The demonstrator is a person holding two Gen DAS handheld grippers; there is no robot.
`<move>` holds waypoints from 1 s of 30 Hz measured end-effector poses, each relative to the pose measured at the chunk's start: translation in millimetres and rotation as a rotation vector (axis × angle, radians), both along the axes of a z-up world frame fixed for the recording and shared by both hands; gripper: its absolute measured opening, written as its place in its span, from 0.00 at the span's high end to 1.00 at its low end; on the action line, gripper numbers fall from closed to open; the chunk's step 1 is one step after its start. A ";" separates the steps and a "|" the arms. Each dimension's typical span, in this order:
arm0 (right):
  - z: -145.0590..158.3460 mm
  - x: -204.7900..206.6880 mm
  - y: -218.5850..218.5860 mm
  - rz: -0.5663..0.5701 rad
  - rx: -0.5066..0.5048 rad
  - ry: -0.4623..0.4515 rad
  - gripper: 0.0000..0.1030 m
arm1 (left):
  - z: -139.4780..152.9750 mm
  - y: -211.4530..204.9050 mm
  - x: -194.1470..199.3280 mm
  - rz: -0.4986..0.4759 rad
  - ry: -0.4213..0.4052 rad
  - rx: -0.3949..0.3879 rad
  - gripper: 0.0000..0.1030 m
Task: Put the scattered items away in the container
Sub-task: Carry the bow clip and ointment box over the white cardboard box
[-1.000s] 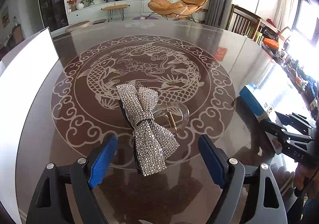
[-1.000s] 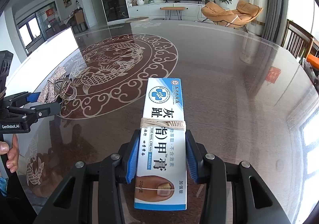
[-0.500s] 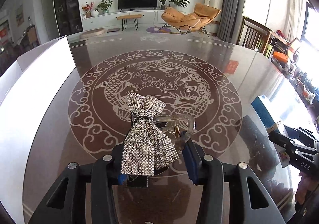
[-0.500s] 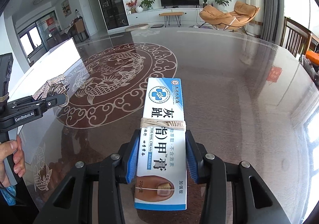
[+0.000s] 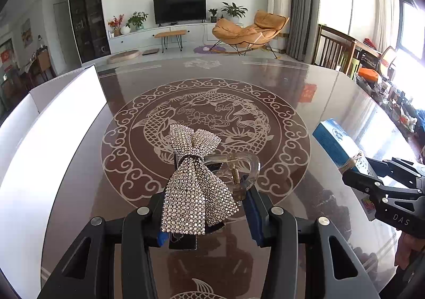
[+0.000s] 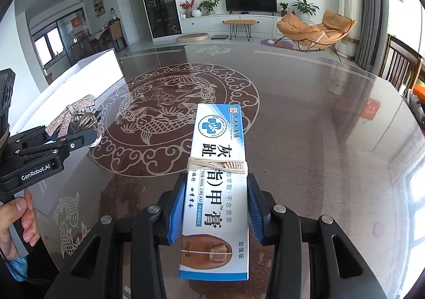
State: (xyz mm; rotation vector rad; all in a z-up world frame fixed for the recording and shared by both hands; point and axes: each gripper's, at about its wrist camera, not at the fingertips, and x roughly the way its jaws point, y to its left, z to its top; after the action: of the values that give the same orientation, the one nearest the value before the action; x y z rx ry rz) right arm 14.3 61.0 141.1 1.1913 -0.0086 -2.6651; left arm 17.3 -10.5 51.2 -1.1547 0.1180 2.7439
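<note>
With both jaws clenched, left gripper (image 5: pixel 204 208) on the rhinestone bow clip (image 5: pixel 196 182), right gripper (image 6: pixel 215 208) on the nail cream box (image 6: pixel 216 179), both loads look mid-carry, next needing a swing over the white container (image 5: pixel 53 123) left of the clip, then release.

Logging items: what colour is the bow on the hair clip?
Silver rhinestone mesh bow, best in left wrist view.
</note>
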 end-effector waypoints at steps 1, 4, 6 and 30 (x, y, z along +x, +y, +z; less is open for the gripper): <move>-1.3 0.0 -2.6 0.008 0.004 -0.003 0.59 | -0.4 -0.6 0.7 -0.001 -0.003 0.005 0.55; -6.1 -0.3 -11.5 0.029 0.005 -0.022 0.59 | -5.0 -3.5 1.9 -0.001 -0.028 0.031 0.55; -8.9 0.4 -18.9 0.042 0.002 -0.029 0.59 | -8.8 -5.1 5.0 0.000 -0.039 0.035 0.55; 108.9 -39.2 -322.4 0.634 -0.186 0.065 0.59 | 114.2 -325.6 71.3 0.470 0.060 0.136 0.55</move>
State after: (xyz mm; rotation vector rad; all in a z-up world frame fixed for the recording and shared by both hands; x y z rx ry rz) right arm -24.9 -261.5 250.0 0.8633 0.1110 -2.0908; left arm 88.6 -336.1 165.4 -1.1883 -0.3755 3.1233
